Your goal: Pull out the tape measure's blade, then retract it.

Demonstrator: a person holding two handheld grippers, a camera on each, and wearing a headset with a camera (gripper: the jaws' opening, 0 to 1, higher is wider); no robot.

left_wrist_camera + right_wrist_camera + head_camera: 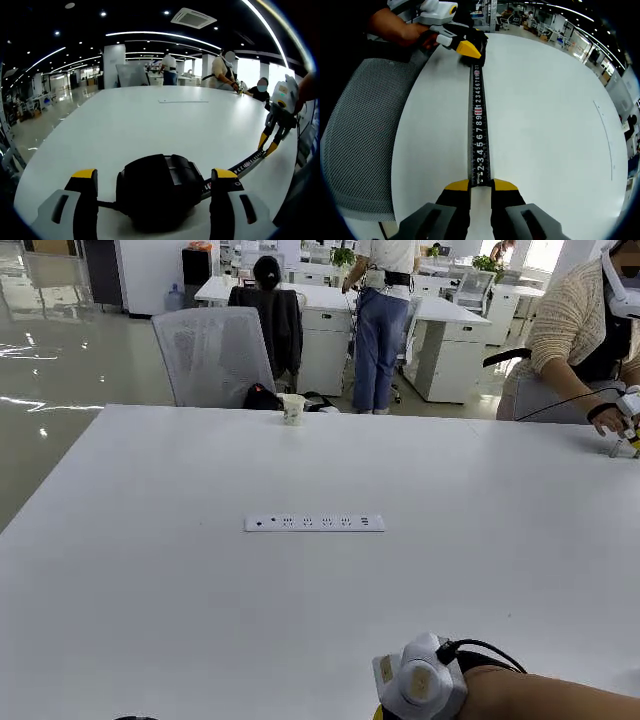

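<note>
Now the right gripper (481, 187) has its two yellow-tipped jaws drawn close together, clamped on the free end of the blade (479, 125). From there the black blade, printed with white numbers, lies flat on the white table (545, 100) and runs straight along the table's near edge to the tape measure (472, 42), a black case at the far end of that view. A hand (402, 32) holds the gripper that meets the case there.

In the left gripper view, the left gripper (155, 174) has its jaws spread wide with the case between them. A sliver of table shows on either side of the case, so I cannot tell whether the jaws press on it or merely flank it. The blade leaves the right side of the case and reaches across the tabletop to the yellow fingers (263, 141) of the right gripper, close to the near edge.

Just off that edge, beside the blade, sits a grey mesh chair (355, 130). Toward the middle of the table lies a white power strip (314, 523). A paper cup (292, 408) stands at the far edge, with an office chair (215, 355) behind it. Another person (585, 325) wearing a headset works at the far right corner.
</note>
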